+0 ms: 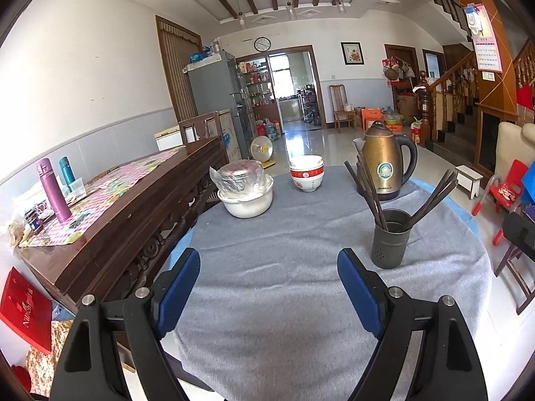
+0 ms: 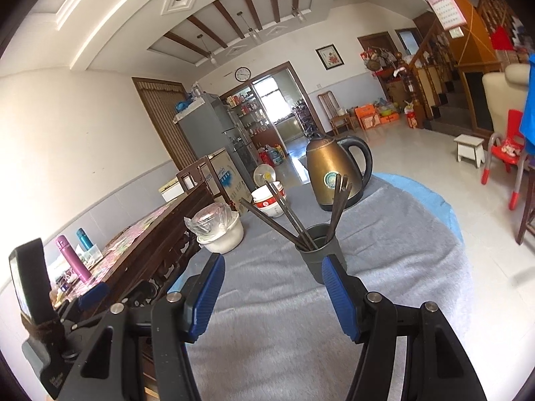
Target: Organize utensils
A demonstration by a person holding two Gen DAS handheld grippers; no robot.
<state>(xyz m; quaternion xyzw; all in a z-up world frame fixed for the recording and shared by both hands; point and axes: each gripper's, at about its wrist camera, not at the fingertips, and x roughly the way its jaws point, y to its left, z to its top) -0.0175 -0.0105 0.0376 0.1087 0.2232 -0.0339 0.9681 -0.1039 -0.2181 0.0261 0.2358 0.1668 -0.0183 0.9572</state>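
Table: a round table under a grey fleecy cloth (image 1: 284, 267), with a blue underlayer showing at its far right edge; the sideboard stands just beside its left edge.
Chopsticks: dark chopsticks (image 1: 367, 183) stand fanned out in a dark grey perforated holder (image 1: 389, 240) toward the right edge of the table, leaning left and right.
Left gripper: the left gripper (image 1: 267, 264) hangs above the near part of the cloth, its blue pads spread wide with nothing between them.
Right gripper: the right gripper (image 2: 272, 269) is spread apart and holds nothing; the holder (image 2: 319, 254) sits just behind its right finger (image 2: 337, 290), and I cannot tell whether they touch.
Kettle: a brass-coloured electric kettle (image 1: 383, 163) with a black handle stands at the far right edge, a round badge on its body and small lettering at the base too blurred to read.
Bowls: stacked white bowls with a red band (image 1: 307, 173) at the far edge; left of them a white basin (image 1: 245, 197) holds a plastic-wrapped metal pot.
Sideboard: a dark wooden sideboard (image 1: 133, 214) carries a pink checked cloth, a purple flask (image 1: 53, 187) and a teal flask (image 1: 67, 173).
Room: white tiled floor, a grey fridge (image 1: 217, 93), a wall clock (image 1: 262, 44), a wooden staircase (image 1: 461, 77), a wall calendar (image 1: 486, 43) and a red child's chair (image 1: 508, 190).
Writing: a red box (image 1: 25, 310) near the sideboard bears gold lettering, not legible.
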